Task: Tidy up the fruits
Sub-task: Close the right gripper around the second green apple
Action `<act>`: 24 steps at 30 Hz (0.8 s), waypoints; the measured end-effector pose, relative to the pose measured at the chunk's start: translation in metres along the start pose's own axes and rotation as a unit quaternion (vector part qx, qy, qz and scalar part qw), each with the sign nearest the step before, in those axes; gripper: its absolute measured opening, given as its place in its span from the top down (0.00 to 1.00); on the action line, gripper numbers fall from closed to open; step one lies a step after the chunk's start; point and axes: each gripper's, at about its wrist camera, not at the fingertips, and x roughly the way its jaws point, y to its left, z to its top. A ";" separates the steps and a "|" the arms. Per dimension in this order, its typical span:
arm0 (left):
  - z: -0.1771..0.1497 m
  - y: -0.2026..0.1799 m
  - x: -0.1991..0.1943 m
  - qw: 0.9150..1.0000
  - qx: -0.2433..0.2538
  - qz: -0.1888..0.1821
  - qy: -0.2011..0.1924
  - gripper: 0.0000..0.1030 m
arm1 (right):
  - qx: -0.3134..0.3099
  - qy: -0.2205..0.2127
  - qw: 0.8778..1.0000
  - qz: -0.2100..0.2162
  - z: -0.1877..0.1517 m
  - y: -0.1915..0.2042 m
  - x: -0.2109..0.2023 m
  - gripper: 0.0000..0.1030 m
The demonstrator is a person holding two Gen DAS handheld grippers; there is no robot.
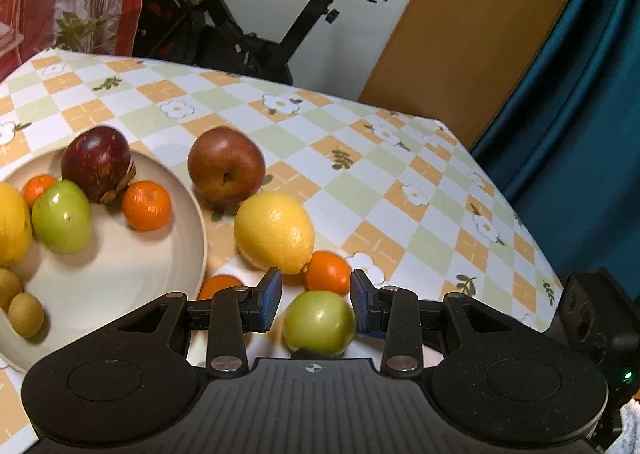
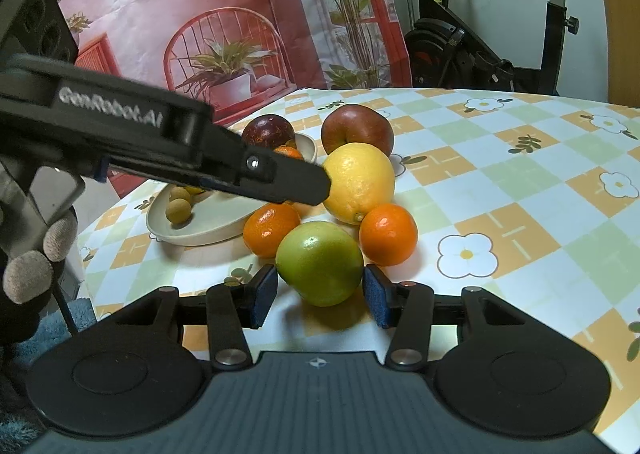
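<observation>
A beige plate (image 1: 120, 274) holds a dark red fruit (image 1: 96, 161), a green apple (image 1: 62, 215), two mandarins (image 1: 147, 205), a yellow fruit and small brown longans (image 1: 26, 314). Loose on the cloth lie a red apple (image 1: 226, 163), a lemon (image 1: 274, 232), two mandarins (image 1: 328, 272) and a green apple (image 1: 319, 322). My left gripper (image 1: 316, 300) is open, its blue pads either side of that green apple, hovering above it. My right gripper (image 2: 320, 296) is open, its pads flanking the same green apple (image 2: 320, 262) at table level. The left gripper's body (image 2: 168, 145) crosses the right wrist view.
The table (image 1: 360, 181) has a checked flower cloth; its right edge drops off near a teal curtain (image 1: 580, 113). An exercise bike (image 1: 240, 21) stands behind the table. In the right wrist view the plate (image 2: 208, 221) lies left of the loose fruit.
</observation>
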 end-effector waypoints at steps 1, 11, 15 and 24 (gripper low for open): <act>-0.001 0.000 0.002 1.000 0.001 -0.001 0.003 0.62 | -0.001 0.000 1.000 0.000 0.000 0.000 0.000 0.51; -0.012 -0.008 0.010 0.999 0.028 0.007 0.014 0.62 | -0.002 0.000 1.000 -0.001 0.000 0.000 0.000 0.51; -0.011 -0.007 0.010 1.000 0.027 0.007 0.014 0.62 | -0.002 0.000 1.000 -0.001 -0.001 0.000 0.000 0.51; -0.013 -0.002 0.009 1.000 0.010 -0.005 0.017 0.61 | -0.002 -0.001 1.000 -0.001 0.000 0.000 0.000 0.51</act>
